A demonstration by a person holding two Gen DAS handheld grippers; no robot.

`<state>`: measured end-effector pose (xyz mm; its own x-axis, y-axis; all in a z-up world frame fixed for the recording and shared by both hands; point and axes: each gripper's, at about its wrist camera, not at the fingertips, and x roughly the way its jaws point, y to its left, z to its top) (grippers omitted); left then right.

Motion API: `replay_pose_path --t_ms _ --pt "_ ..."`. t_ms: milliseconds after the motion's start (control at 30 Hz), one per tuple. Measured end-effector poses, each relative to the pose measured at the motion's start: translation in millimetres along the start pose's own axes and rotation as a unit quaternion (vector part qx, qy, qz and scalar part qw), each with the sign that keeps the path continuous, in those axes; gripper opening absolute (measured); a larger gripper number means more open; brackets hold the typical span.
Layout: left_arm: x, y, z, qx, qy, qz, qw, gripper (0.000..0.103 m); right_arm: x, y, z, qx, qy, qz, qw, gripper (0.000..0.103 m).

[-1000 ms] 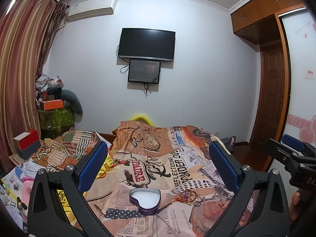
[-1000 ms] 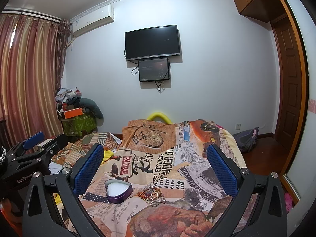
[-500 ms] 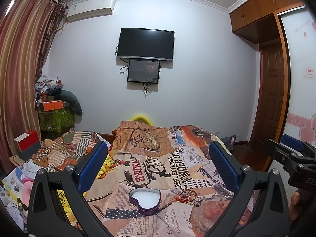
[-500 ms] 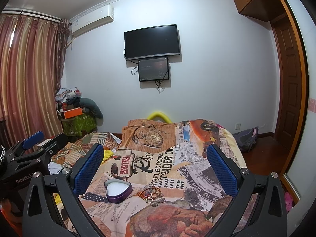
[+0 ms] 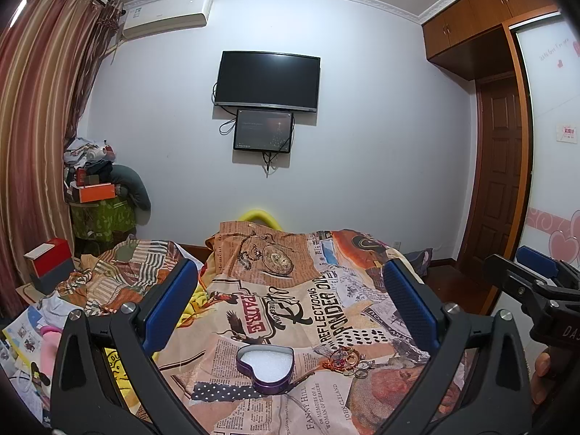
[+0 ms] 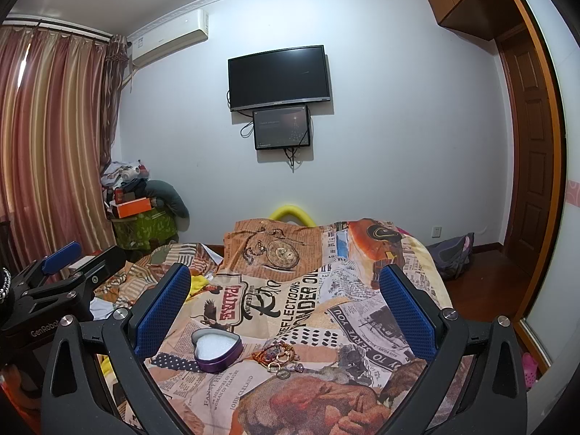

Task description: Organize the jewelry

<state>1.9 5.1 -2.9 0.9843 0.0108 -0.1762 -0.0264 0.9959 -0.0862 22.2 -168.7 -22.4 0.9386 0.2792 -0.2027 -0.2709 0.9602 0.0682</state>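
A purple heart-shaped tin (image 5: 265,369) with a white foam lining lies open on the newspaper-print bedspread (image 5: 290,301); it also shows in the right wrist view (image 6: 216,349). Just right of it lies a small heap of rings and bracelets (image 5: 346,359), seen too in the right wrist view (image 6: 281,359). My left gripper (image 5: 290,308) is open and empty, held above and short of the tin. My right gripper (image 6: 284,306) is open and empty, above the jewelry. Each gripper shows at the edge of the other's view: the right one (image 5: 533,282) and the left one (image 6: 59,268).
A striped quilt (image 5: 119,275) and loose clothes lie left of the bedspread. A red and grey box (image 5: 49,262) and a piled green bin (image 5: 101,217) stand by the curtain. A TV (image 5: 266,79) hangs on the far wall. A wooden door (image 5: 502,181) is at right.
Almost nothing: both views have shifted very slightly. Both grippers stay open and the tin and jewelry have not moved.
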Motion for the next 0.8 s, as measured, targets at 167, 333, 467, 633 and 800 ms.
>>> replay_pose_path --t_ms 167,333,467,633,800 --pt "0.0 0.7 -0.2 0.000 0.000 0.001 1.0000 0.103 -0.2 0.1 -0.2 0.000 0.000 0.000 1.000 0.103" --pt "-0.5 -0.5 -0.5 -0.001 0.001 0.000 1.0000 0.103 0.2 0.4 -0.3 -0.001 0.000 0.000 1.000 0.103" --pt "0.9 -0.4 -1.6 -0.001 0.002 0.000 1.0000 0.103 0.6 0.1 -0.2 0.000 0.001 0.000 1.000 0.103" --pt "4.6 0.1 -4.1 -0.001 0.005 0.000 1.0000 0.103 4.0 -2.7 -2.4 0.002 0.004 0.000 1.000 0.103" --pt "16.0 3.3 -6.4 -0.004 0.017 -0.002 0.9998 0.103 13.2 -6.3 -8.0 0.001 0.014 -0.002 1.000 0.103"
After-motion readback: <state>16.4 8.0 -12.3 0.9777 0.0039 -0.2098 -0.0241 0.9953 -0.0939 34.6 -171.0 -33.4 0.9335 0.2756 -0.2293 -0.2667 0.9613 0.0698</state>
